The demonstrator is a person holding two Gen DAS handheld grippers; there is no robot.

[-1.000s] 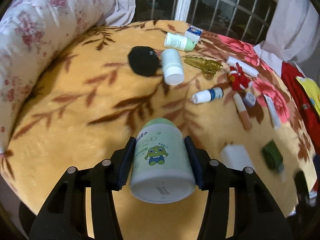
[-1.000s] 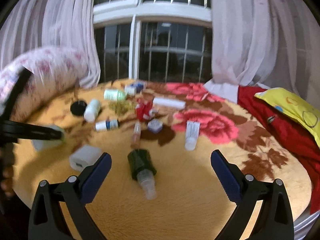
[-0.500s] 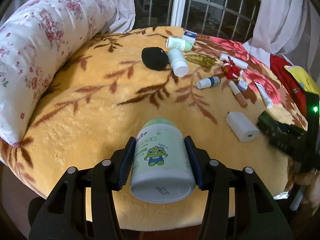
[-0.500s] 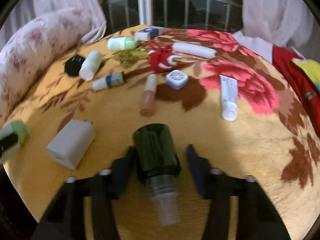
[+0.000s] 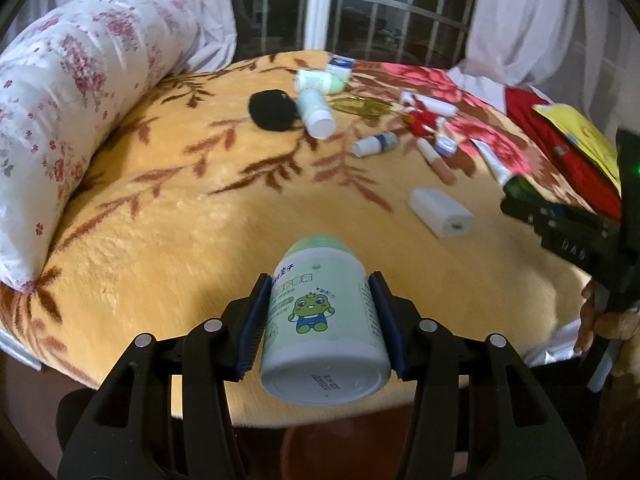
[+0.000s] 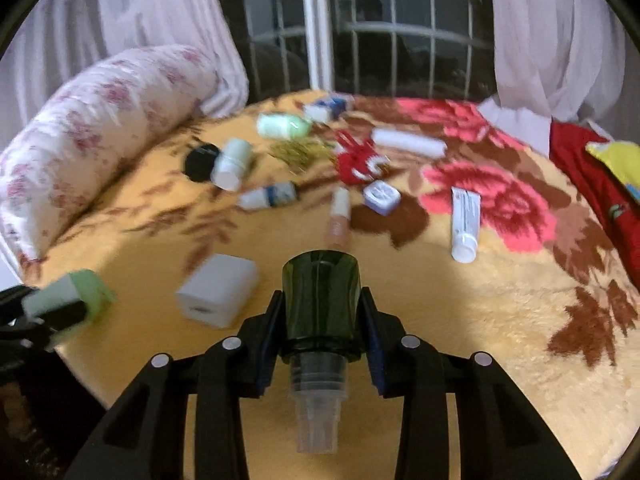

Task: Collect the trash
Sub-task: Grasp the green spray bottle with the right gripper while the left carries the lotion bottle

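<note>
My left gripper (image 5: 318,320) is shut on a pale green jar with a cartoon frog label (image 5: 324,320), held above the near edge of the yellow floral blanket (image 5: 180,208). My right gripper (image 6: 322,312) is shut on a dark green spray bottle with a clear cap (image 6: 320,312), lifted off the blanket. In the right wrist view the left gripper and its jar (image 6: 68,300) show at the far left. In the left wrist view the right gripper (image 5: 568,224) shows at the right edge.
Several items lie on the blanket: a white box (image 6: 218,294), a white tube (image 6: 464,220), a pink tube (image 6: 339,218), a small blue-banded bottle (image 6: 268,197), a black lid (image 6: 200,160), a red toy (image 6: 360,158). A floral bolster (image 5: 60,100) lies left.
My right gripper closed on the dark green spray bottle and lifted it. My left gripper pulled back toward the blanket's near edge with the jar.
</note>
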